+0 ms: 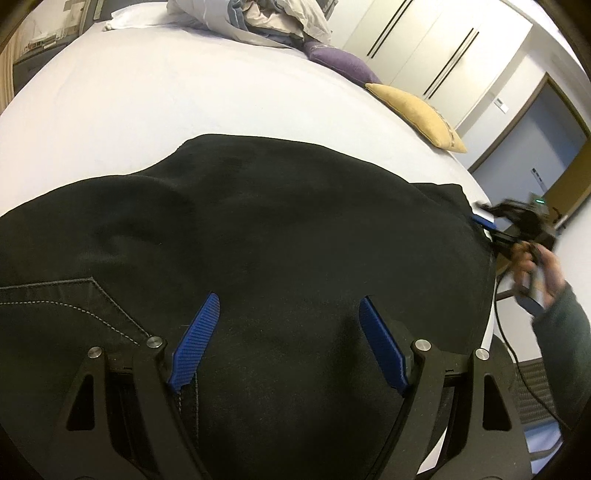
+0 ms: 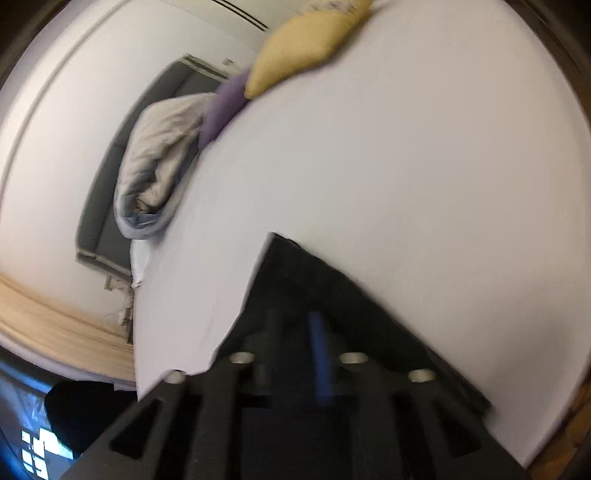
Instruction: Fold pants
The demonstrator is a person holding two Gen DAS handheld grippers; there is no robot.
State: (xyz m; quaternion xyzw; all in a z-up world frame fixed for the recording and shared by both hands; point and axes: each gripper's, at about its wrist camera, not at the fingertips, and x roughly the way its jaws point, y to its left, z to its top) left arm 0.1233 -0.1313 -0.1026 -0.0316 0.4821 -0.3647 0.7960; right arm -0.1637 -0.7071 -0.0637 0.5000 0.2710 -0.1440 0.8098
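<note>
Black pants [image 1: 258,229] lie spread on a white bed [image 1: 155,96]; a stitched back pocket [image 1: 66,306] shows at the lower left. My left gripper [image 1: 288,325] is open, its blue pads [image 1: 195,343] hovering just over the cloth. My right gripper [image 1: 487,221] is at the far right edge of the pants, held by a hand. In the blurred right wrist view its jaws [image 2: 295,354] are closed together on a corner of the black pants [image 2: 295,273].
A yellow cushion [image 1: 417,114] and a purple cushion [image 1: 340,62] lie along the bed's right edge, with a bundle of bedding [image 1: 258,18] at the far end. White wardrobe doors [image 1: 436,48] stand behind. The bed edge [image 1: 487,332] runs down the right.
</note>
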